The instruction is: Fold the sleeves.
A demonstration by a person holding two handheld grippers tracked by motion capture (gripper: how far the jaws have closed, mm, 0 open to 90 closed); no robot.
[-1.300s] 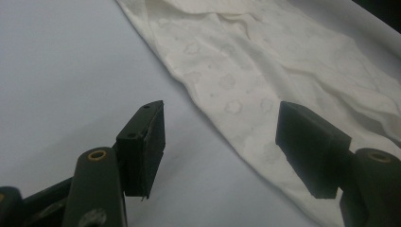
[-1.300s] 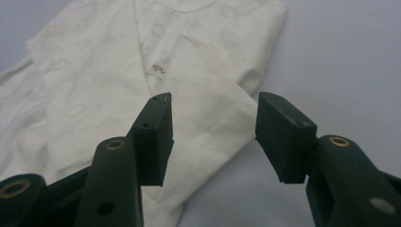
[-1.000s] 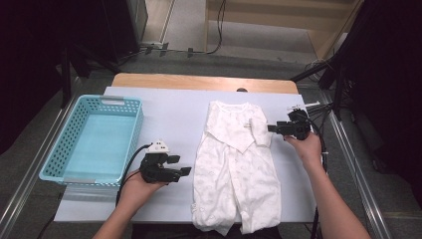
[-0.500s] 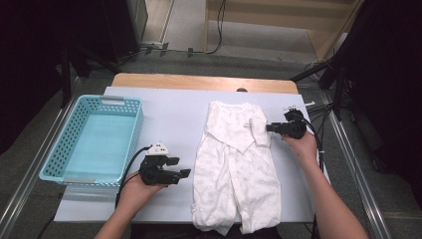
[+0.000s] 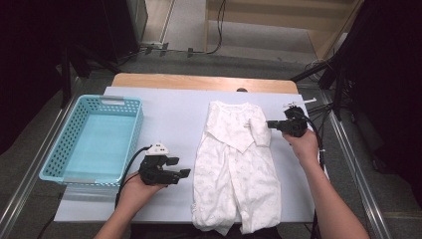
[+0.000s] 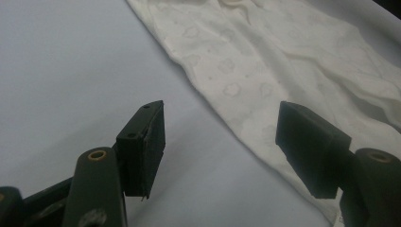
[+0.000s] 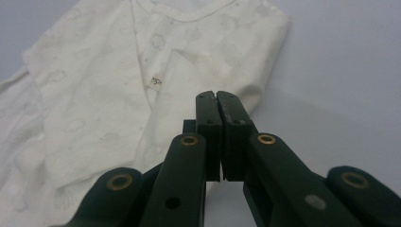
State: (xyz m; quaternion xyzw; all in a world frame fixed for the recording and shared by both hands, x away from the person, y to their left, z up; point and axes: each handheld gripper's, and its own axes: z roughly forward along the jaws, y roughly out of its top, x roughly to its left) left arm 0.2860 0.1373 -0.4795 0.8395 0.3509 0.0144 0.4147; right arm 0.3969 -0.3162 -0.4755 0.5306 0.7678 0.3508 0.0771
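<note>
A white baby sleepsuit [image 5: 234, 174] lies flat and lengthwise on the white table cover, neck toward the far edge. My right gripper [image 5: 271, 123] is at the suit's folded right sleeve. In the right gripper view the right gripper [image 7: 217, 97] has just been closing and its pads now meet, with no cloth visible between them above the sleepsuit [image 7: 94, 94]. My left gripper [image 5: 181, 173] rests on the table left of the suit's leg. The left gripper [image 6: 220, 142] is open, and the sleepsuit [image 6: 265, 61] hem lies just ahead of its right jaw.
A light blue plastic basket [image 5: 112, 101] with nothing in it stands at the table's left side. The white cover [image 5: 174, 114] is bare between basket and suit. Cables and dark stands crowd the floor to the right of the table.
The right gripper's jaws have gone from apart to pressed together beside the sleeve. The left hand and its gripper have stayed put, and the sleepsuit has not shifted.
</note>
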